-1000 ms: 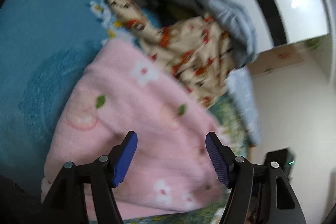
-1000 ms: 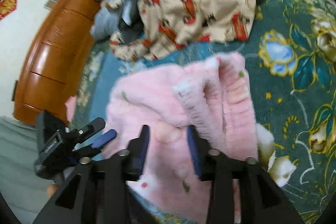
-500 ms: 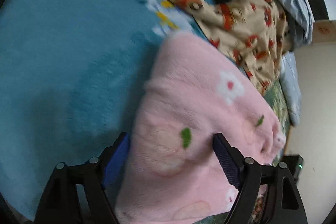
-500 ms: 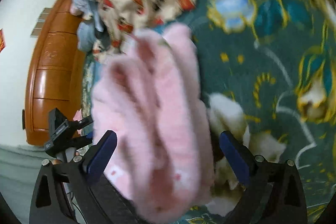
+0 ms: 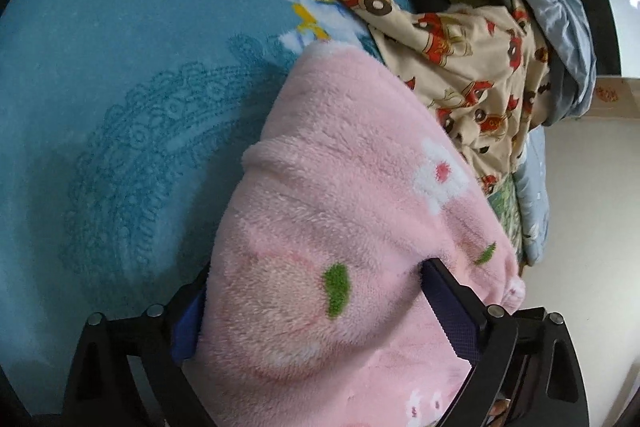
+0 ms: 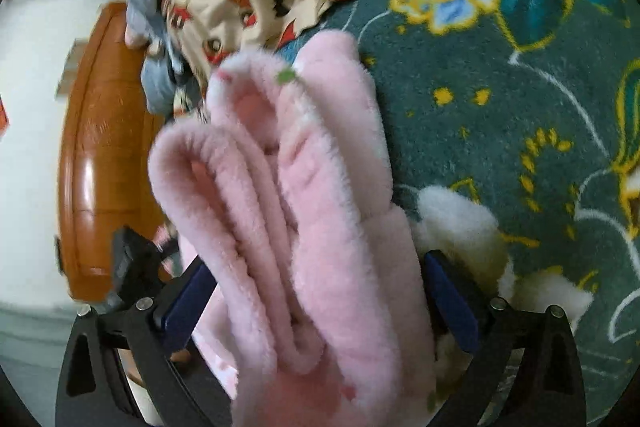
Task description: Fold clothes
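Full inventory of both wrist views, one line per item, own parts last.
Fluffy pink fleece garment: 1, pink with white flowers, folded on the carpet, between both tongs.
Beige car-print garment: 1, beige and red, heaped behind the pink one.
Light blue cloth: 1, pale blue, on the heap.
Floral carpet: 1, teal with flowers, underneath.
Wooden cabinet: 1, orange-brown, beside the carpet.
Left tongs: open, straddling the pink garment.
Right tongs: open, straddling it.
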Demonstrator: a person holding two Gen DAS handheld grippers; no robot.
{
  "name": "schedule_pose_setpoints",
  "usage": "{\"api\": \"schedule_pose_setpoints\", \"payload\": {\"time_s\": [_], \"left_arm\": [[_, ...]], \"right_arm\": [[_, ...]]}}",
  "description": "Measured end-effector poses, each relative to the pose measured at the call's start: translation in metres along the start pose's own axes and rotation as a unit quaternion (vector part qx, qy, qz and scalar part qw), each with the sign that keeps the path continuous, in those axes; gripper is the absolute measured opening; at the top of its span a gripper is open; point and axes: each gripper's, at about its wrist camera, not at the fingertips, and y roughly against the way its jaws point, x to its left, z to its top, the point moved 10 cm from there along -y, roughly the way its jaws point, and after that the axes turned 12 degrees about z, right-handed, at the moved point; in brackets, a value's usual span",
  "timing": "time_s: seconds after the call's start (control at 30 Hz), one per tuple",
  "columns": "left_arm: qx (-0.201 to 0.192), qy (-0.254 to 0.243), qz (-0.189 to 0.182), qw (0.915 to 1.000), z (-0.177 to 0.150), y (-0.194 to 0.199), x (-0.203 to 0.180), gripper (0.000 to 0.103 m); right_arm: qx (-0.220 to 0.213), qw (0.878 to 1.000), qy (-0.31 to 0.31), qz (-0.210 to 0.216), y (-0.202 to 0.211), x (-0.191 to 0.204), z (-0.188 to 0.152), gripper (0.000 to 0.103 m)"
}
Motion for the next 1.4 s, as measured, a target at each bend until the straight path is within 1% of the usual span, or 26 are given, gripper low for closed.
{"api": "schedule_pose_setpoints", "payload": {"time_s": [0.03, 0.07, 0.1, 0.13, 0.2, 0.27, 0.3, 0.37, 0.43, 0.47, 0.53, 0.6, 0.67, 0.7, 0.77, 0.83, 0.87, 0.93, 0.97, 1.03, 1.13, 1.2, 1.33, 1.4], "left_arm": [[-0.005, -0.002, 0.005, 1.0000, 0.000, 0.002, 0.002, 0.089], [-0.009, -0.004, 0.011, 0.9999, -0.001, 0.003, 0.003, 0.082], [-0.014, -0.006, 0.015, 0.9998, -0.001, 0.005, 0.004, 0.076], [-0.018, -0.008, 0.018, 0.9997, -0.002, 0.007, 0.005, 0.073], [-0.032, -0.011, 0.013, 0.9993, -0.003, 0.015, 0.005, 0.055], [-0.052, -0.011, -0.004, 0.9986, -0.004, 0.027, 0.004, 0.046], [-0.063, -0.009, -0.015, 0.9979, -0.005, 0.035, 0.004, 0.044], [-0.086, -0.004, -0.040, 0.9955, -0.006, 0.050, 0.003, 0.043], [-0.109, 0.002, -0.062, 0.9921, 0.006, 0.072, -0.005, 0.043], [-0.123, 0.006, -0.071, 0.9899, 0.011, 0.084, -0.001, 0.043], [-0.154, 0.019, -0.087, 0.9840, 0.024, 0.113, 0.017, 0.043], [-0.181, 0.039, -0.095, 0.9782, 0.039, 0.134, 0.038, 0.043], [-0.208, 0.068, -0.095, 0.9712, 0.054, 0.154, 0.070, 0.044], [-0.222, 0.086, -0.087, 0.9673, 0.060, 0.165, 0.093, 0.044], [-0.247, 0.113, -0.064, 0.9603, 0.069, 0.182, 0.134, 0.044], [-0.264, 0.142, -0.037, 0.9534, 0.078, 0.197, 0.179, 0.044], [-0.266, 0.156, -0.030, 0.9508, 0.082, 0.202, 0.201, 0.044], [-0.271, 0.184, -0.016, 0.9447, 0.094, 0.209, 0.234, 0.044], [-0.276, 0.197, -0.010, 0.9406, 0.101, 0.215, 0.252, 0.044], [-0.294, 0.222, 0.001, 0.9296, 0.112, 0.233, 0.287, 0.044], [-0.320, 0.252, 0.009, 0.9133, 0.134, 0.257, 0.324, 0.044], [-0.337, 0.266, 0.015, 0.9031, 0.150, 0.270, 0.343, 0.044], [-0.353, 0.289, 0.026, 0.8897, 0.178, 0.283, 0.379, 0.044], [-0.354, 0.299, 0.030, 0.8858, 0.192, 0.286, 0.395, 0.044]], "right_arm": [[-0.010, 1.000, -0.009, 0.011, 0.002, 0.001, 0.001, 0.086], [-0.017, 1.000, -0.017, 0.018, 0.004, 0.002, 0.003, 0.080], [-0.019, 0.999, -0.021, 0.016, 0.004, 0.003, 0.003, 0.075], [-0.019, 0.999, -0.022, 0.013, 0.005, 0.004, 0.003, 0.069], [-0.013, 1.000, -0.003, -0.002, 0.007, 0.011, 0.001, 0.060], [-0.009, 1.000, 0.018, -0.013, 0.010, 0.022, 0.001, 0.054], [-0.010, 0.999, 0.028, -0.011, 0.013, 0.032, 0.004, 0.053], [-0.012, 0.999, 0.050, -0.009, 0.019, 0.052, 0.008, 0.051], [-0.009, 0.996, 0.082, -0.015, 0.019, 0.082, 0.016, 0.051], [-0.005, 0.995, 0.097, -0.017, 0.019, 0.093, 0.017, 0.051], [0.008, 0.990, 0.138, -0.020, 0.009, 0.128, 0.023, 0.051], [0.026, 0.984, 0.177, -0.015, -0.012, 0.164, 0.030, 0.051], [0.052, 0.976, 0.212, -0.007, -0.045, 0.196, 0.033, 0.051], [0.067, 0.972, 0.226, -0.005, -0.070, 0.211, 0.033, 0.051], [0.099, 0.966, 0.241, -0.003, -0.121, 0.234, 0.032, 0.051], [0.142, 0.956, 0.255, -0.007, -0.181, 0.255, 0.025, 0.051], [0.163, 0.950, 0.266, -0.009, -0.210, 0.265, 0.020, 0.051], [0.202, 0.933, 0.298, -0.007, -0.270, 0.291, 0.007, 0.051], [0.219, 0.924, 0.312, -0.004, -0.295, 0.304, -0.001, 0.051], [0.251, 0.906, 0.340, 0.002, -0.343, 0.329, -0.017, 0.051], [0.296, 0.877, 0.379, 0.011, -0.417, 0.366, -0.037, 0.051], [0.313, 0.862, 0.400, 0.019, -0.464, 0.394, -0.044, 0.051], [0.330, 0.842, 0.425, 0.025, -0.521, 0.423, -0.057, 0.051], [0.338, 0.833, 0.437, 0.026, -0.550, 0.436, -0.062, 0.051]]}}
